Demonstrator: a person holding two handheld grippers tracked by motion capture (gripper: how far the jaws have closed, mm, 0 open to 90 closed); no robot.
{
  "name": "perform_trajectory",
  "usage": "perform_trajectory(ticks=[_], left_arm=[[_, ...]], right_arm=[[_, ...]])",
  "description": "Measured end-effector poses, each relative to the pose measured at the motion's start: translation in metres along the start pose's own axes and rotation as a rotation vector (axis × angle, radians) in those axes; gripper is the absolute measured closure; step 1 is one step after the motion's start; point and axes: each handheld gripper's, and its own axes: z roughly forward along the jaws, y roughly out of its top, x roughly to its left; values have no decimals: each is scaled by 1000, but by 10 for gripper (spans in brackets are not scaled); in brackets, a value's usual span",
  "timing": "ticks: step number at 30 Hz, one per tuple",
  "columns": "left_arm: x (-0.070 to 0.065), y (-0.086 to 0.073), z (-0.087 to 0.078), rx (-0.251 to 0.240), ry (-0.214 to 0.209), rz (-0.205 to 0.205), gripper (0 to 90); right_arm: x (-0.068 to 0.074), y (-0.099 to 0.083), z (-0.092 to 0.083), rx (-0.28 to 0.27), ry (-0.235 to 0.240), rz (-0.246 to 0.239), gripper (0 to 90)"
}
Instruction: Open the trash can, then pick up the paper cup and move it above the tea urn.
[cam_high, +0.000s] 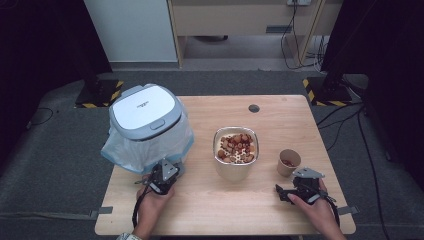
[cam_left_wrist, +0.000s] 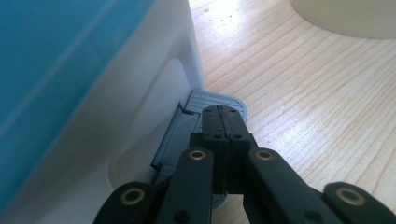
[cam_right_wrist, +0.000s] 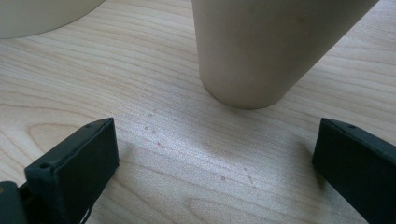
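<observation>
A white pedal bin (cam_high: 145, 117) lined with a blue bag stands on the left of the wooden table (cam_high: 210, 200). At its foot is my left gripper (cam_high: 165, 176). In the left gripper view the left gripper (cam_left_wrist: 222, 112) is shut with nothing between the jaws, and its tips rest over the bin's grey pedal (cam_left_wrist: 233, 100). A small tan paper cup (cam_high: 289, 161) stands at the right. My right gripper (cam_high: 297, 182) is just behind it. In the right gripper view the cup (cam_right_wrist: 266, 46) sits ahead of the wide-open right gripper (cam_right_wrist: 215, 154), apart from both fingers (cam_right_wrist: 77, 158).
A metal bowl (cam_high: 236, 167) with brown and red pieces in it stands mid-table between the bin and the cup. Its edge appears in both gripper views. A round cable hole (cam_high: 254, 108) sits near the table's far edge. Bare wood lies along the front.
</observation>
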Motion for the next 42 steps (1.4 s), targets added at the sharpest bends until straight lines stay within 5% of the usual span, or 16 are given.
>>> perform_trajectory(ticks=[20,31,42], left_arm=[[2,-5,6,21,-26,-25,896],[3,-5,6,19,-30,-33,896],[3,-5,6,19,-30,-34,895]], right_arm=[[-1,2,-3,7,-3,-11,56],[-2,5,-13,-51,-9,9,46],[-4,12,-18,-126,7,77,50]])
